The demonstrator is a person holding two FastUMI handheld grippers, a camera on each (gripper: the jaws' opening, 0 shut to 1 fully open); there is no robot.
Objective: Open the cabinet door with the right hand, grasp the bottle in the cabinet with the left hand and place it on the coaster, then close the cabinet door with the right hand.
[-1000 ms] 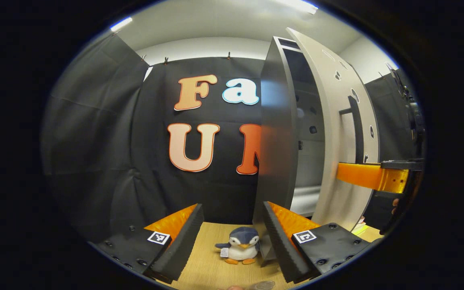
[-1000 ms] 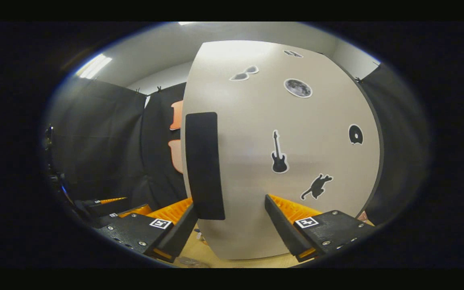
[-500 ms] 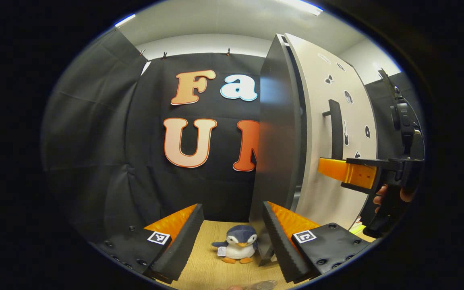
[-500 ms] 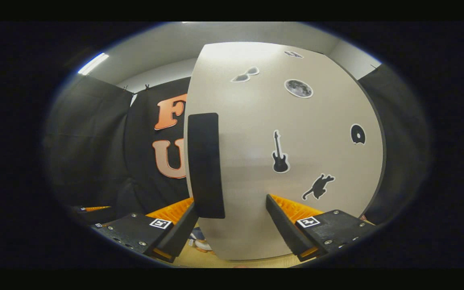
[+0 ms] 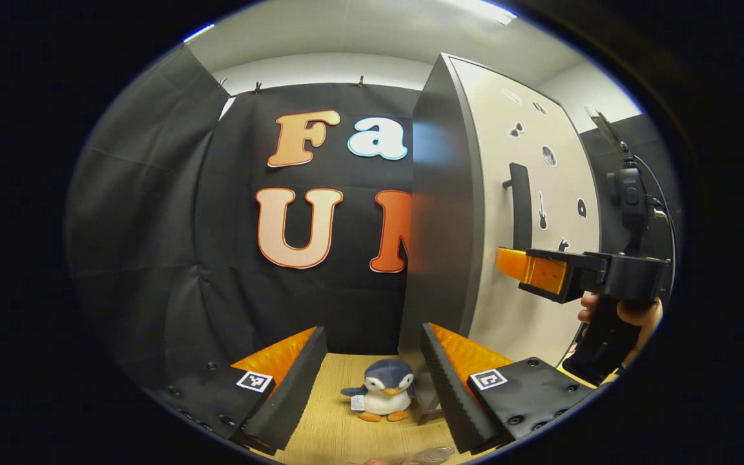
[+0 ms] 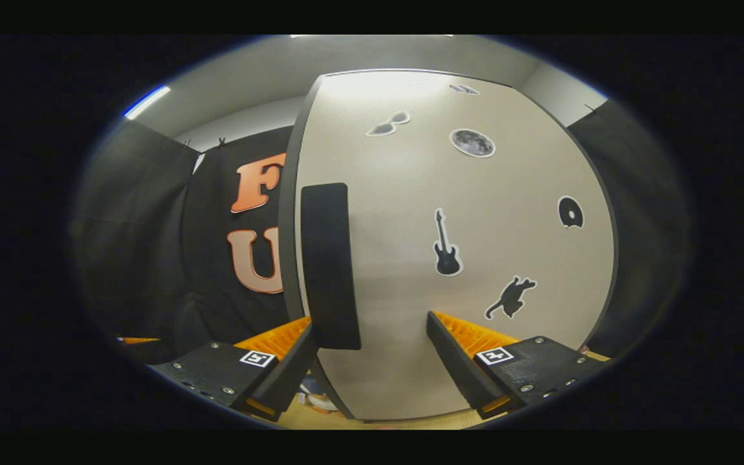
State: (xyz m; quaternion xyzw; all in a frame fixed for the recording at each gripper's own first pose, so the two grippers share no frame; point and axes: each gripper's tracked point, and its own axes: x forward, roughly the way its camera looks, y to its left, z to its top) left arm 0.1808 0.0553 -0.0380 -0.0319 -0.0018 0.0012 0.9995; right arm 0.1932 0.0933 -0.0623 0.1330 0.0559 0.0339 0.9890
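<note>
In the left gripper view, the left claw (image 5: 372,381) sits bottom centre, fingers apart and holding nothing, framing a small plush penguin (image 5: 382,391) on the pale wooden worktop (image 5: 333,426). Beyond, right of centre, the beige cabinet door (image 5: 527,194) looks shut or nearly so. The right claw (image 6: 370,361), fingers apart, faces the door beside its black bar handle (image 6: 327,265). Pushing off-centre risks leaving the door ajar.

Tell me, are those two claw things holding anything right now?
No. The left gripper is open, with a toy penguin beyond it on the table. The right gripper is open at the cabinet door, its handle ungrasped.
</note>
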